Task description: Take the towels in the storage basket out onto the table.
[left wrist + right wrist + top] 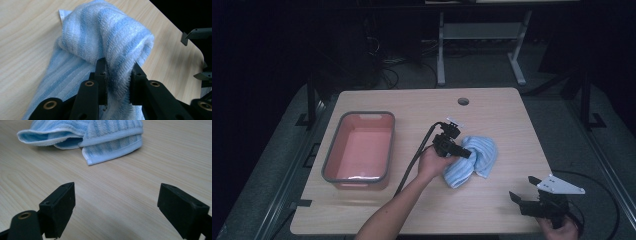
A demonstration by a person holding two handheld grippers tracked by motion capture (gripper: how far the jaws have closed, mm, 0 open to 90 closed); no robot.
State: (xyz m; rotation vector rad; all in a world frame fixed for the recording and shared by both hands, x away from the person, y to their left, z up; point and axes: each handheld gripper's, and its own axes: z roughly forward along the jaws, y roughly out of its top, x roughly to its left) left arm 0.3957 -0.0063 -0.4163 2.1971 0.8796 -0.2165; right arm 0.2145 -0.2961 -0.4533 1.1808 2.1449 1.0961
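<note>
Blue-striped towel (pixel 472 160), one, pinched by left claw (pixel 117 82); right claw (pixel 116 207) gapes empty.

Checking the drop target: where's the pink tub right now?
In the high view the pink tub sits on the table's left half, left of the left gripper and the blue striped towel it pinches.

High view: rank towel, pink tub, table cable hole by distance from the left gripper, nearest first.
1. Towel: blue striped, pinched between the jaws of the left gripper, mid-table.
2. Pink tub: to the gripper's left in the high view, near the table's left edge.
3. Cable hole: at the table's far edge. Close to the tub's distance, so ranks 2 and 3 are a loose call.
</note>
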